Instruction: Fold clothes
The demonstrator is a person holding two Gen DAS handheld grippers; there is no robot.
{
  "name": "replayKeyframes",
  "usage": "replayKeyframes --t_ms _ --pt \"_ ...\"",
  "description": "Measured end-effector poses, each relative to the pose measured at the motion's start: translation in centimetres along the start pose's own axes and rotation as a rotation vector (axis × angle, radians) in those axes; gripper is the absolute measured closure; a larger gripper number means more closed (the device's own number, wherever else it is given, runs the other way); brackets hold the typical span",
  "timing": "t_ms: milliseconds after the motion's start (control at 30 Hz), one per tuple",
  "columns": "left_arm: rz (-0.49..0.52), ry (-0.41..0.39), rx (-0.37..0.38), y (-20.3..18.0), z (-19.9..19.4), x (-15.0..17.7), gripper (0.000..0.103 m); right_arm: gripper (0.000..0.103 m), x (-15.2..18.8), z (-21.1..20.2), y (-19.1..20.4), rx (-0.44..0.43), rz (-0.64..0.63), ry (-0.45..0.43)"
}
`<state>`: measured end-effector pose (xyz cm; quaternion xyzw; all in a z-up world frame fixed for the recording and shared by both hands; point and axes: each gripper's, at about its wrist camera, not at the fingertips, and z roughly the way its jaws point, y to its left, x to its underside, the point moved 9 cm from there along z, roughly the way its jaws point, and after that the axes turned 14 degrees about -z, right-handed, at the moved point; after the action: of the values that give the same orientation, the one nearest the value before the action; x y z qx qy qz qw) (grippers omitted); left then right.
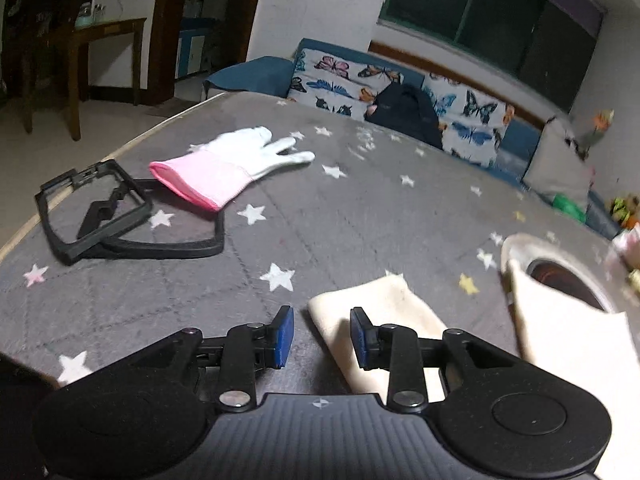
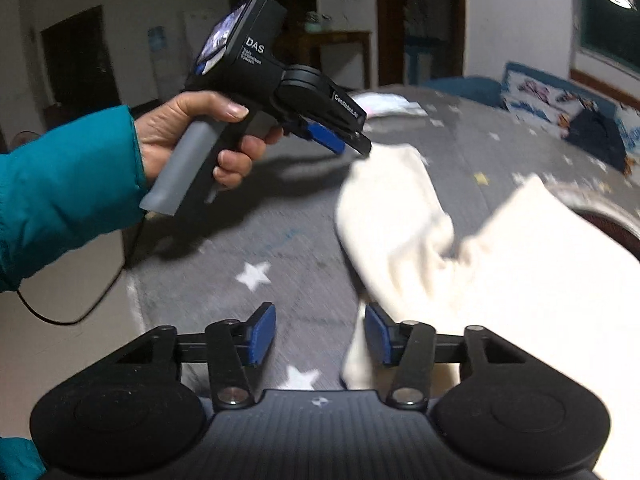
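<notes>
A cream garment (image 1: 568, 328) lies on the grey star-patterned bed cover (image 1: 340, 220), with its sleeve (image 1: 372, 320) stretched toward me. It also shows in the right wrist view (image 2: 500, 264), sleeve (image 2: 392, 208) to the left. My left gripper (image 1: 322, 338) is open and empty, hovering over the sleeve's end. It appears in the right wrist view (image 2: 344, 142), held by a hand in a teal sleeve, just above the sleeve tip. My right gripper (image 2: 320, 334) is open and empty, its right finger at the garment's near edge.
A white glove with a pink cuff (image 1: 228, 164) and a black frame (image 1: 112, 216) lie on the far left of the bed. A butterfly-print sofa (image 1: 400, 92) with a dark bag stands behind the bed. A wooden table (image 1: 100, 52) stands at the far left.
</notes>
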<state>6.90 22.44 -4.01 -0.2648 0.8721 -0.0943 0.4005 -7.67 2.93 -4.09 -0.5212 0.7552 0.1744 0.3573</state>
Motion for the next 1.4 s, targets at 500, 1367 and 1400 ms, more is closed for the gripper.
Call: replayKeyframes --t_ms 500,1367,1400 --pt "-0.057 -0.174 -0.169 2.8 -6.4 0.4 0.095 0.079 1.0 -1.1 0.7 -0.077 0.035 -0.013" --pt "0.001 -0.24 -0.215 2.5 -10.4 -0.4 0.094 0.098 1.4 -5.1 -0.3 -0.133 0.076 -0.091" --pt "0.002 -0.237 -0.232 2.9 -10.2 -0.1 0.094 0.097 1.7 -4.8 -0.2 -0.148 0.077 -0.083"
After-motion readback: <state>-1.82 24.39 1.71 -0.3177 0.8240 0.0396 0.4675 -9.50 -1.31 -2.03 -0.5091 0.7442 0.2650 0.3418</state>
